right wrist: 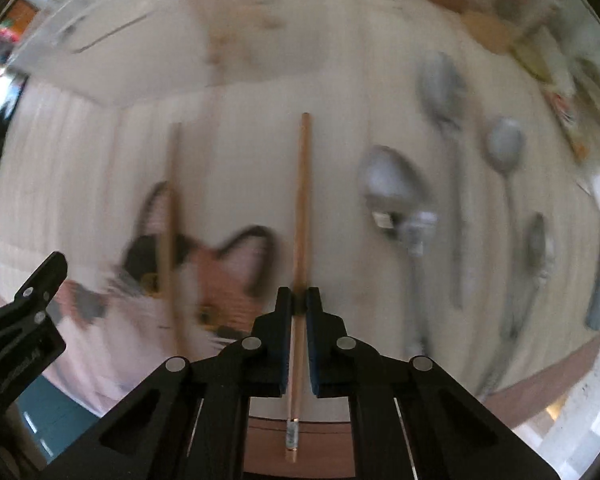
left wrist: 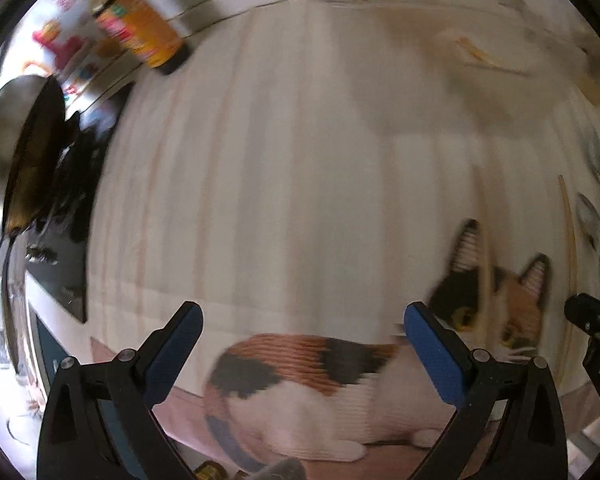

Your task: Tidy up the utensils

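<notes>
A cream striped mat [left wrist: 300, 168] printed with a calico cat [left wrist: 340, 376] covers the counter. The left gripper [left wrist: 302, 344] hovers, jaws apart. The right gripper [right wrist: 299, 302] clamps one chopstick [right wrist: 302, 200]; another chopstick [right wrist: 170, 232] and blurred spoons [right wrist: 396, 196] lie alongside on the mat.

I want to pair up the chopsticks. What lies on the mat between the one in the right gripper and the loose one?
Only mat, with the printed cat's ear, between held chopstick and loose chopstick; right wrist view.
</notes>
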### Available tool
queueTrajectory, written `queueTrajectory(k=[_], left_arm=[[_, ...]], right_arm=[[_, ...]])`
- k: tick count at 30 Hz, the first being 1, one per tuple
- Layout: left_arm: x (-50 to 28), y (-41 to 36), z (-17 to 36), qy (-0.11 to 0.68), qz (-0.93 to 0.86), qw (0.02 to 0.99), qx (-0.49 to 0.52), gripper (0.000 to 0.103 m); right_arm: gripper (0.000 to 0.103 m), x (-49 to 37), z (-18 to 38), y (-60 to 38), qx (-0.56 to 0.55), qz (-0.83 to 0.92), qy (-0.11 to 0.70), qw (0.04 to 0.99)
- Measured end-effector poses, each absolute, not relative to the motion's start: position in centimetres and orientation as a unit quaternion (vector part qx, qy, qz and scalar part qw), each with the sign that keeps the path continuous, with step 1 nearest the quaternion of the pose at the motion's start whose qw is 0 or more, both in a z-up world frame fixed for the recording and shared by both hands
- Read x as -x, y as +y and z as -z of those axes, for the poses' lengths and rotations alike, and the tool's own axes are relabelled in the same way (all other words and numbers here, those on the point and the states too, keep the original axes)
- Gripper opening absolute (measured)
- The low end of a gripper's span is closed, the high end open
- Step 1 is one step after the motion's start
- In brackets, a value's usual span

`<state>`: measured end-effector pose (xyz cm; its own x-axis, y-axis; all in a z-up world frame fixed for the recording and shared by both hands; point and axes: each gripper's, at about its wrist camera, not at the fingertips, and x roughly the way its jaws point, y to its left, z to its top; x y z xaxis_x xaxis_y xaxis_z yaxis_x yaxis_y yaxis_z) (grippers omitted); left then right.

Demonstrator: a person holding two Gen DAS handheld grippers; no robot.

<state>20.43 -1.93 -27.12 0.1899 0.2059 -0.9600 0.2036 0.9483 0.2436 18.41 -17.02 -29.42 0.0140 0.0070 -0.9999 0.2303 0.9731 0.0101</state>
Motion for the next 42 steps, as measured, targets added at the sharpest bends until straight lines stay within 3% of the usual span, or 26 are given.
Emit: queueTrajectory(k=[7, 9, 13, 15, 18, 27, 36, 39, 42], left_arm=[[-19.1, -7.0, 28.5, 0.659, 0.089, 0.733, -0.147, 0.095], [-18.8, -7.8, 29.0, 0.665, 0.103, 0.725, -0.145, 0.07], [-18.6, -8.3, 29.3, 0.672, 0.118, 0.719, -0.129, 0.048], [-18.5, -8.3, 29.1, 0.676, 0.125, 0.717, -0.117, 0.029], [-18.5, -8.1, 28.8, 0.677, 0.122, 0.716, -0.118, 0.011], [-19.1, -2.8, 28.8, 0.684, 0.084, 0.716, -0.111, 0.005], [-19.8, 1.5, 28.1, 0.701, 0.071, 0.703, -0.091, 0.007], [-19.5, 2.3, 28.0, 0.707, 0.073, 0.698, -0.087, 0.007], [-18.2, 2.5, 28.3, 0.706, 0.071, 0.699, -0.085, 0.006]], right_arm=[[0.007, -15.6, 29.6, -20.6, -0.104, 0.097, 0.694, 0.706], [0.007, -15.0, 29.6, -21.4, -0.111, 0.1, 0.691, 0.707], [0.007, -14.1, 29.8, -22.3, -0.123, 0.101, 0.688, 0.708], [0.007, -14.3, 29.7, -22.6, -0.124, 0.101, 0.687, 0.709], [0.007, -15.0, 29.6, -21.7, -0.118, 0.103, 0.688, 0.709], [0.007, -16.7, 30.3, -18.3, -0.105, 0.097, 0.691, 0.708], [0.008, -17.7, 30.5, -13.8, -0.067, 0.064, 0.701, 0.708], [0.021, -17.4, 30.9, -13.7, -0.066, 0.054, 0.721, 0.688], [0.024, -16.6, 30.9, -13.4, -0.061, 0.048, 0.725, 0.685]])
